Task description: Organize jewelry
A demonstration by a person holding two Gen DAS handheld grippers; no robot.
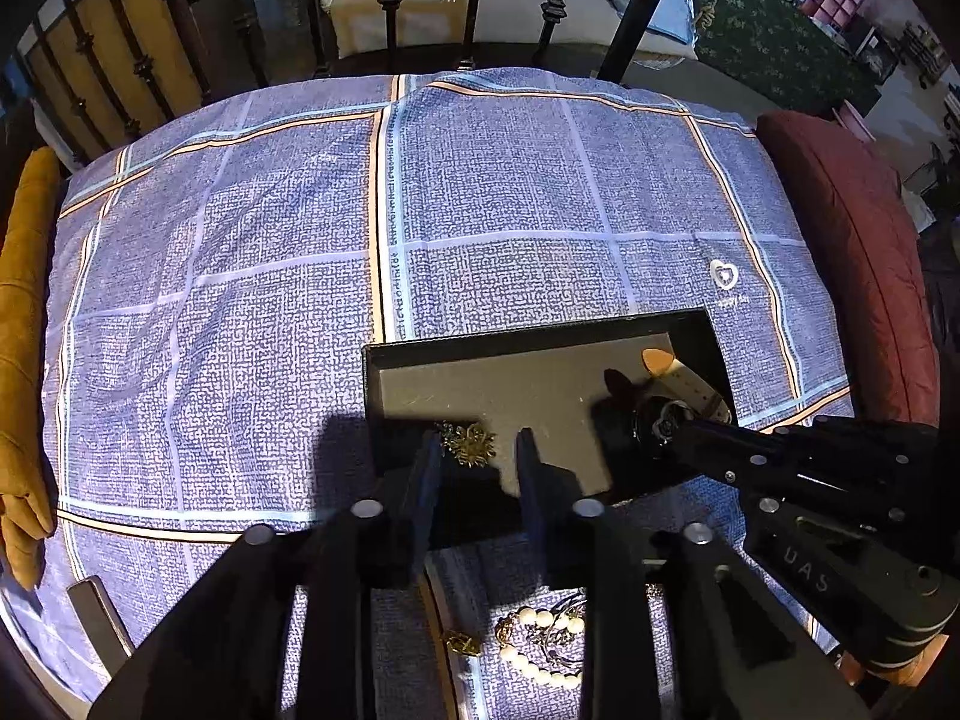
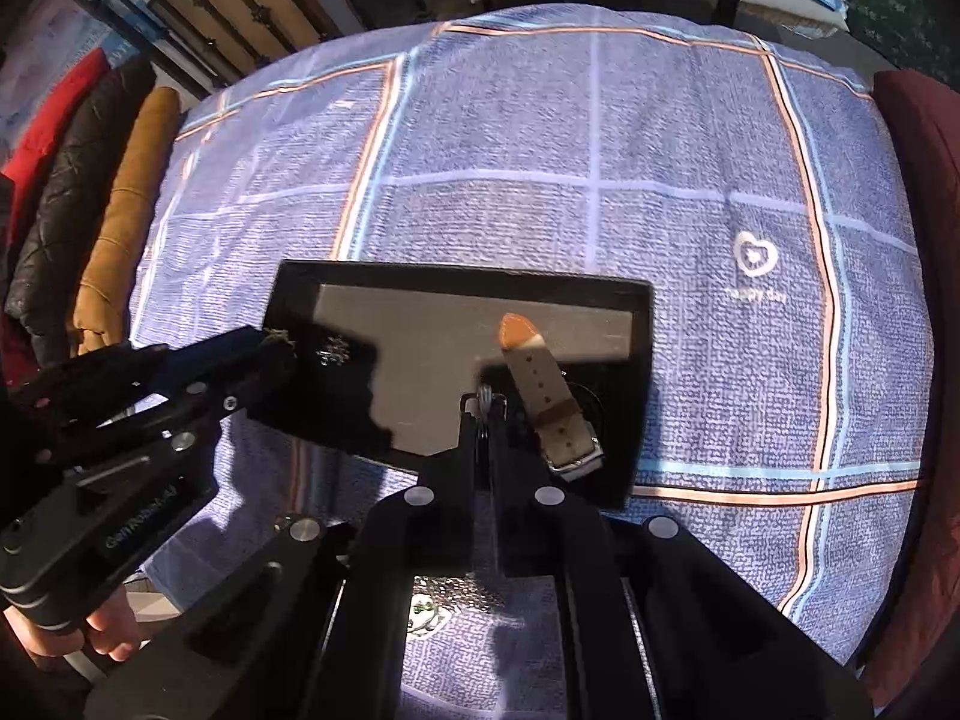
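A black tray (image 1: pixel 540 333) lies on the blue checked bedspread (image 1: pixel 270 252). A gold brooch (image 1: pixel 471 444) rests in its near left corner, between the fingers of my left gripper (image 1: pixel 478 456), which is open; the brooch sits against the left finger and clear of the right one. My right gripper (image 2: pixel 483 405) is shut on a watch (image 2: pixel 534 372) with a beige strap and tan tip, holding it by the case over the right half of the tray (image 2: pixel 456 276). In the left wrist view the right gripper (image 1: pixel 684 429) reaches in from the right to the watch (image 1: pixel 666 414).
A pearl bracelet (image 1: pixel 540 642) and a small gold piece (image 1: pixel 459 642) lie on the bedspread in front of the tray. A green-stoned piece (image 2: pixel 423 609) lies under my right gripper. An iron bed rail (image 1: pixel 390 6) stands at the back, a mustard cushion (image 1: pixel 24 312) left, a dark red cushion (image 1: pixel 858 252) right.
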